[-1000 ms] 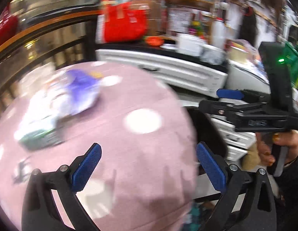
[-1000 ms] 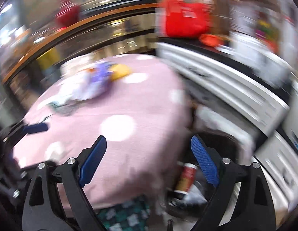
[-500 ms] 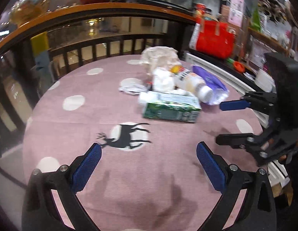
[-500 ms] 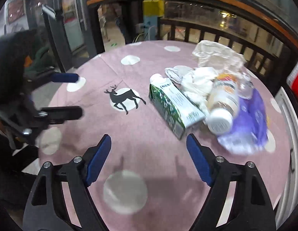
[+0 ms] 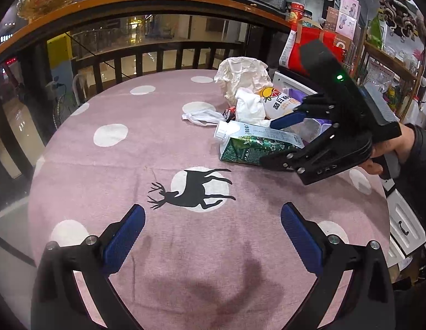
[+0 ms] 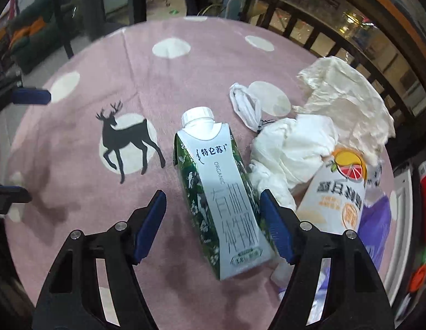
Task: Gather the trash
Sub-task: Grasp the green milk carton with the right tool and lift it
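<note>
A green and white milk carton (image 6: 224, 200) lies on its side on the pink spotted tablecloth (image 6: 163, 88). My right gripper (image 6: 213, 206) hangs over it, jaws closing, with the carton between the pads; the left pad stands clear of it. Beside the carton lie a white drink bottle (image 6: 339, 200) with a grapefruit label, crumpled white tissue (image 6: 290, 148), crumpled paper (image 6: 345, 88), a purple wrapper (image 6: 375, 225) and a small white plastic bag (image 6: 246, 104). My left gripper (image 5: 213, 220) stands open and empty above the deer print (image 5: 196, 189), short of the carton (image 5: 254, 144) and the right gripper (image 5: 268, 143).
A dark wooden railing (image 5: 147, 2) curves behind the table's far edge. A red bag (image 5: 309, 44) and crowded shelves (image 5: 389, 63) stand at the back right. A white drawer cabinet (image 5: 403, 220) sits close by the table's right side.
Both views swung from a blurred sweep onto the table. The right gripper moved in and down over the milk carton and its jaws narrowed. The left gripper has held nearly still lately.
</note>
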The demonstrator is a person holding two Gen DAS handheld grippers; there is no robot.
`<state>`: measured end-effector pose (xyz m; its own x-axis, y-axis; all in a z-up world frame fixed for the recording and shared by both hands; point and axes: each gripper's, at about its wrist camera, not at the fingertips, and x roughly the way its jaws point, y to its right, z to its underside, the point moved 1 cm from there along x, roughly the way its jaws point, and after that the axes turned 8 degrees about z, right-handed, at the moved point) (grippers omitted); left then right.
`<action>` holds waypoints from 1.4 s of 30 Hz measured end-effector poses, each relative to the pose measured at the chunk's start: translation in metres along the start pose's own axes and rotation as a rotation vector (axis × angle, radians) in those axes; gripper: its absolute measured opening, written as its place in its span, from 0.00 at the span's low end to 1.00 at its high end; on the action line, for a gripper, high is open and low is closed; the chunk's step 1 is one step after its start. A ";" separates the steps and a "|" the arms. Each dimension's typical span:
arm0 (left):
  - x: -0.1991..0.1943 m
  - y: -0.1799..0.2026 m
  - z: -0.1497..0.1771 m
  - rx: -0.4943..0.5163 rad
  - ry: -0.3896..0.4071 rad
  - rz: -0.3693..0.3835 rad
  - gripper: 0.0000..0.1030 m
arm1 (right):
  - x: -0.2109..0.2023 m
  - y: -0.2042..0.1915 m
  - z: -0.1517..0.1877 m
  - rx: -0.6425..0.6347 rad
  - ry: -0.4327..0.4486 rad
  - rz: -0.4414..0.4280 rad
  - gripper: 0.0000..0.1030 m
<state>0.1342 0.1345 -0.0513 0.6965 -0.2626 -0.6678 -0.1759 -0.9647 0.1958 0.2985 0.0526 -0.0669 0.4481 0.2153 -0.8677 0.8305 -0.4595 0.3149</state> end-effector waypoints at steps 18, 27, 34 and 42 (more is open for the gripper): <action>0.004 -0.011 -0.011 -0.037 -0.004 0.023 0.95 | -0.042 -0.010 0.035 0.208 0.115 -0.149 0.55; 0.031 0.013 -0.045 -0.037 -0.013 0.163 0.91 | -0.096 -0.020 0.136 0.407 0.161 -0.048 0.55; 0.089 0.036 -0.078 -0.064 -0.094 0.262 0.68 | -0.120 -0.008 0.196 0.579 0.172 0.010 0.55; 0.147 0.024 -0.101 -0.220 -0.153 0.255 0.53 | -0.120 -0.005 0.245 0.702 0.141 0.048 0.55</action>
<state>0.3027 0.0750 -0.0723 0.5347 -0.5101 -0.6737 -0.1653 -0.8450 0.5086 0.1595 -0.1820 -0.0583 0.5568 0.2682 -0.7861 0.4212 -0.9069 -0.0110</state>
